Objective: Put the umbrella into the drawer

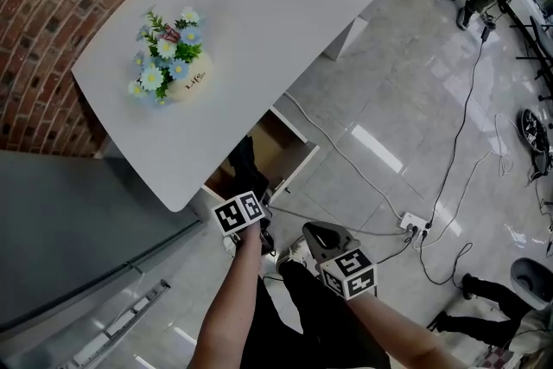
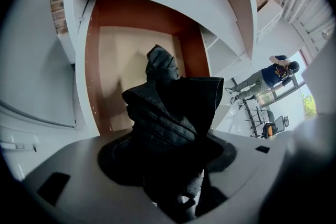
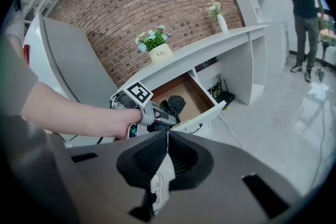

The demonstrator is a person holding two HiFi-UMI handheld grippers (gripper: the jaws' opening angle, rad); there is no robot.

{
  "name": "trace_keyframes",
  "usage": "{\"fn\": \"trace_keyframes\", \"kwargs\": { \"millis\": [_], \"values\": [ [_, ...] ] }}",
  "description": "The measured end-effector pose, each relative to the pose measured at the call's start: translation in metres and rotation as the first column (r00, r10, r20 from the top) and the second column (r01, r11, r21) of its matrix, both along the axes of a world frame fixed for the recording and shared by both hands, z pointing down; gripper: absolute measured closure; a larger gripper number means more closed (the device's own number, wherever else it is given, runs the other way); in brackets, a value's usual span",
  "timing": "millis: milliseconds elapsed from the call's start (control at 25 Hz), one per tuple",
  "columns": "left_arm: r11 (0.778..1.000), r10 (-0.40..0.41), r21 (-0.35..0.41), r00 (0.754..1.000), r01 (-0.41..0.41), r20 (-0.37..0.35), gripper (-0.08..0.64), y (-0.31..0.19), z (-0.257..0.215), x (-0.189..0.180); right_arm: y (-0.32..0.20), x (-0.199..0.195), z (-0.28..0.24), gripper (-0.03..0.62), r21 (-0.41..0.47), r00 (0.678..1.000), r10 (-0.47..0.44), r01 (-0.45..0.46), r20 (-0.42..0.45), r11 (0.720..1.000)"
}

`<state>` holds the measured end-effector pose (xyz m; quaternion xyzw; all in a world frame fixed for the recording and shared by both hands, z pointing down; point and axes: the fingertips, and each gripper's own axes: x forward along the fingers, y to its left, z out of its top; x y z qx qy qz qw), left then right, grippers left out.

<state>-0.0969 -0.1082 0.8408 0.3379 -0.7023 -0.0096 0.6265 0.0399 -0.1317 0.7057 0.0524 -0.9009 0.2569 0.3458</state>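
Under the white desk (image 1: 285, 4) the drawer (image 2: 121, 60) stands open. The black umbrella (image 2: 173, 107) pokes tip-first over its floor — your left claw (image 2: 168, 157) grips its folds, jaws wide. Your right claw (image 3: 167, 136) hangs apart, empty — jaws pressed together.
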Motion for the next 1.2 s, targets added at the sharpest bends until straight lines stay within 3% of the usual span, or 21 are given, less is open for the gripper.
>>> {"fn": "trace_keyframes", "kwargs": {
  "millis": [400,680,1200],
  "values": [
    [0.996,0.078,-0.049,0.997,-0.078,0.015,0.296,-0.006,0.006,-0.002,-0.014,0.010,0.014,0.575,-0.009,0.994,0.105,-0.105,-0.031,0.994],
    [0.991,0.109,-0.078,0.993,-0.106,0.037,0.288,-0.006,0.003,-0.003,-0.012,0.000,0.011,0.575,-0.010,0.992,0.126,-0.126,-0.026,0.992],
    [0.988,0.152,-0.035,0.987,-0.150,0.047,0.270,-0.010,-0.004,-0.002,-0.001,-0.007,0.012,0.575,-0.021,0.989,0.144,-0.145,-0.032,0.989]
  ]
}}
